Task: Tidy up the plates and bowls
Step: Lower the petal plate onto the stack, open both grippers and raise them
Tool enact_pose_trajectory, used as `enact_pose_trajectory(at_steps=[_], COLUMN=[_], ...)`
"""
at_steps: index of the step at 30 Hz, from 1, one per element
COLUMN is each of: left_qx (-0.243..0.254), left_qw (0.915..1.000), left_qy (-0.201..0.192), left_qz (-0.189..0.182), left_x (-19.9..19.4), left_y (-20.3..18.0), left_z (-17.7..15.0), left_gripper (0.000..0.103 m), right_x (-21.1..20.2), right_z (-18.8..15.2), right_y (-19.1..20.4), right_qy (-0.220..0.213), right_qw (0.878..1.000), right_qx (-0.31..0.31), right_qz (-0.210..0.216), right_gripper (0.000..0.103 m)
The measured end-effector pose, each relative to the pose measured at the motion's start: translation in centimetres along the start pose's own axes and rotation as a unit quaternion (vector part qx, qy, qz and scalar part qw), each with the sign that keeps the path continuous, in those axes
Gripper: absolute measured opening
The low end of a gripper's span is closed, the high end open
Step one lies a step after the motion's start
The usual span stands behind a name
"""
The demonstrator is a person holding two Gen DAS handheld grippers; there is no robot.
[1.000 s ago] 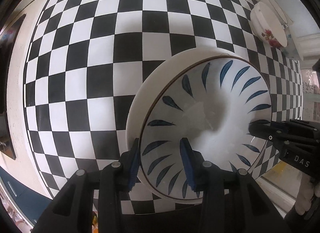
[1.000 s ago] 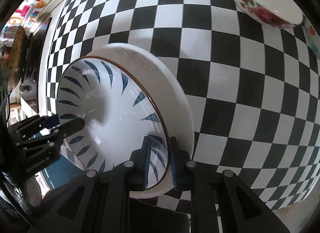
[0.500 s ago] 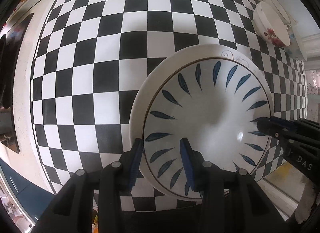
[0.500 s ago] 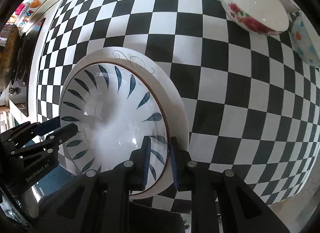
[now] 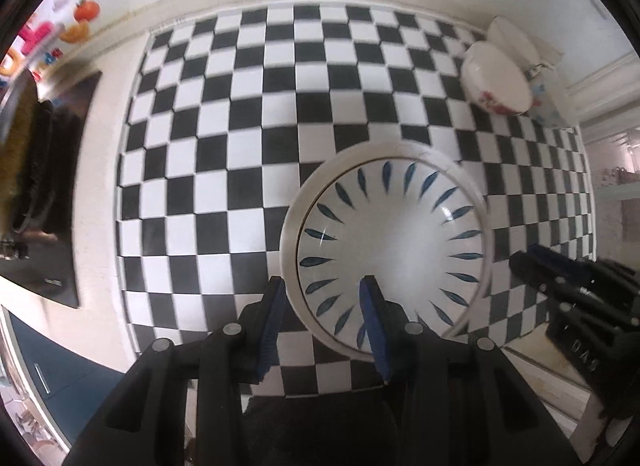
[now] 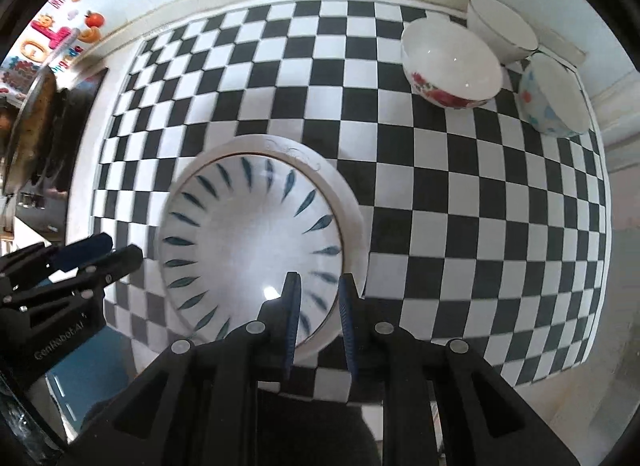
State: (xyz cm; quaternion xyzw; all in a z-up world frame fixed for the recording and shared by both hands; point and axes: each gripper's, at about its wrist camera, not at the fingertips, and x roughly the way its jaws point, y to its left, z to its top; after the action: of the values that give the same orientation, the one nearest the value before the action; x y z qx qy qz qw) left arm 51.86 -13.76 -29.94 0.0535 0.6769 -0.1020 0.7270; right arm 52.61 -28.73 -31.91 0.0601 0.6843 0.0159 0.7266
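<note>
Between the blue pads of the left hand-held gripper point(image 5: 326, 320) sits the near rim of the leaf bowl point(image 5: 390, 254), and the pads squeeze it. The bowl rests in a white plate point(image 5: 289, 242), above the checkered surface point(image 5: 240, 137). Far ahead to the right stands a flower bowl point(image 5: 496, 83).

Between the pads of the right hand-held gripper point(image 6: 318, 320) sits the other side of the leaf bowl point(image 6: 248, 242), gripped tight with the plate point(image 6: 352, 221). Far ahead to the right stand the flower bowl point(image 6: 450, 63), a plain white bowl point(image 6: 502, 27) and a dotted bowl point(image 6: 554, 95).
</note>
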Motion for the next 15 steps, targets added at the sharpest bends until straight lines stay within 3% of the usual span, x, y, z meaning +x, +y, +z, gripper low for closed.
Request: enact_pose_trajectory(at_steps=[6,15], left_qx=[0.007,0.008], left_qw=[0.9992,0.9981], left_qy=[-0.038,-0.059], left_qz=[0.005,-0.012], left_x=[-5.3,-10.1], left_y=[-0.4,-0.2], left_z=[-1.1,-2.8], left_gripper=[0.035,0.035], right_x=[-5.9,-12.5], right_z=[-1.9,-4.6], right_y=[0.4,0.9], right_qy=[-0.034,-0.075], right_qw=[0.999,0.997], right_qx=[0.006,0.008], right_qz=[0.011,0.024], right_gripper=[0.021,0.021])
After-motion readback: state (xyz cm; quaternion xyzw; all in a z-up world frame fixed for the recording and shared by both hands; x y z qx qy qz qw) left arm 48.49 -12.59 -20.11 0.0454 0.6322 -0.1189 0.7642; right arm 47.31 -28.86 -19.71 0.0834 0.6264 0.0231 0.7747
